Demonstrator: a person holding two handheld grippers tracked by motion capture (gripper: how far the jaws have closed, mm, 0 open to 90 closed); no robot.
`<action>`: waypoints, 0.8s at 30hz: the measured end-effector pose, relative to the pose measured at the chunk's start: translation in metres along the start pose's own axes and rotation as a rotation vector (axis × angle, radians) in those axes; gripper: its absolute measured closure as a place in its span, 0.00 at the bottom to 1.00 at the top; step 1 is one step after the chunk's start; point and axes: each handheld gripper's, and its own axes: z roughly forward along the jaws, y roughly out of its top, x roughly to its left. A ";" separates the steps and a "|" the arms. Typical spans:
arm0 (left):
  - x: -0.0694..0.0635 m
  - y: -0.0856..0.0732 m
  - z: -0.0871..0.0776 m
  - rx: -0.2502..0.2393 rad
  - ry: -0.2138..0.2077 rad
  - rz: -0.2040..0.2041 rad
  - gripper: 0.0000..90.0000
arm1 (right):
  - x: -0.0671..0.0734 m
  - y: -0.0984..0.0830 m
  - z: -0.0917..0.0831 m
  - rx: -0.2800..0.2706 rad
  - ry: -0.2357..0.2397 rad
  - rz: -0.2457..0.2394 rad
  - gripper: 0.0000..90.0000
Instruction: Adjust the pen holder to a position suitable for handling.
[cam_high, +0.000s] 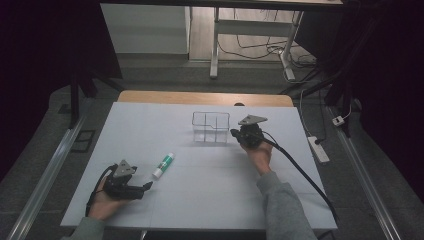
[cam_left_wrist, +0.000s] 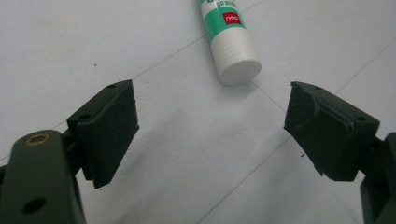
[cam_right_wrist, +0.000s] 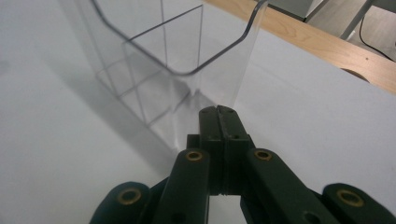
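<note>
My left claw (cam_high: 148, 185) lies low on the white table (cam_high: 210, 200) with its two jaws wide apart, and nothing is between them. Just past its tips lies the glue stick (cam_high: 163, 165), flat on its side, its white cap end (cam_left_wrist: 239, 70) pointing at my claw, near it but not touching. Over on the right, my right claw (cam_high: 235, 133) has its jaws pressed tight together with nothing in them, right up at the side of the clear box (cam_high: 211, 127), which stands upright with little walls inside.
</note>
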 end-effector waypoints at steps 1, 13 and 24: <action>0.000 0.000 0.000 -0.001 0.001 0.000 0.19 | 0.001 -0.002 -0.004 -0.007 0.001 -0.006 0.99; 0.001 0.000 0.000 -0.009 0.001 -0.006 0.19 | 0.007 -0.030 -0.066 -0.058 0.032 0.012 0.99; 0.000 0.001 -0.002 -0.019 0.004 -0.003 0.19 | 0.014 -0.061 -0.110 -0.098 0.066 0.009 0.74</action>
